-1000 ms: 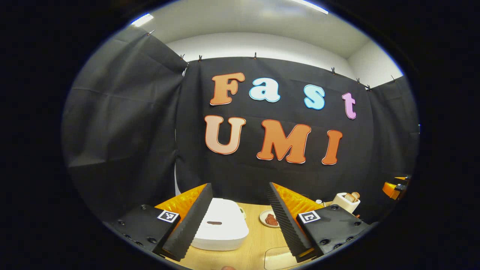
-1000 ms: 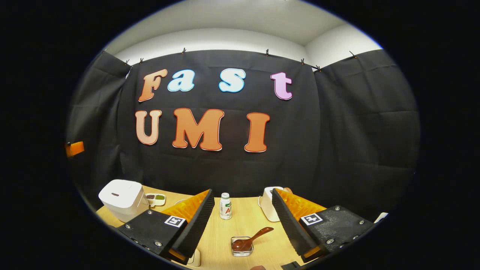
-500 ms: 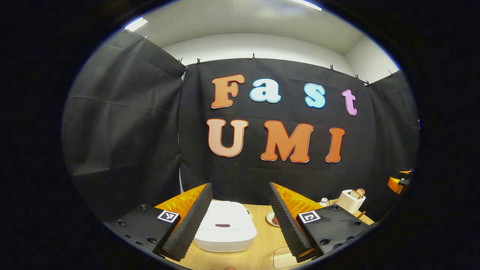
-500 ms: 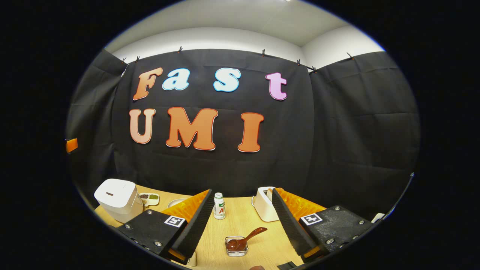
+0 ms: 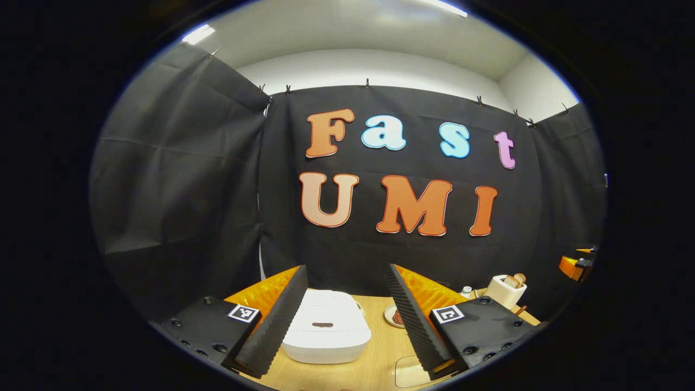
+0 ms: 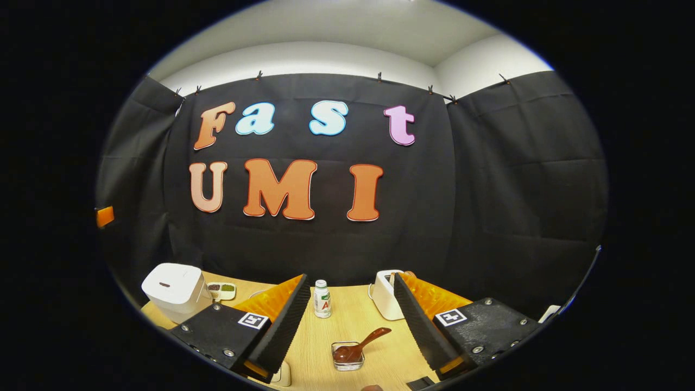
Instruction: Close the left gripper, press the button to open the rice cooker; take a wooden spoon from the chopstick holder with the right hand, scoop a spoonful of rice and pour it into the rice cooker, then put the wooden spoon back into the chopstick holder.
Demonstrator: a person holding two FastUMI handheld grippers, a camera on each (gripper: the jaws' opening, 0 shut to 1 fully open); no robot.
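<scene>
Rice cooker (image 5: pixel 326 326), white with its lid down, sits on the wooden surface (image 5: pixel 380 364) between the left gripper (image 5: pixel 347 315) fingers, which are spread wide and hover level above it; a small plate (image 5: pixel 392 316) lies beside it. In the right gripper view, one wooden spoon (image 6: pixel 358 347) rests in a clear glass dish (image 6: pixel 347 359) between the right gripper (image 6: pixel 350 320) fingers, also apart, with one bottle (image 6: pixel 322 298) and a toaster (image 6: pixel 384 294) behind.

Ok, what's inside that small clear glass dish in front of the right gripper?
The glass dish holds the wooden spoon, bowl down, handle angled up over the rim. Anything under the spoon's bowl is hidden.
</scene>
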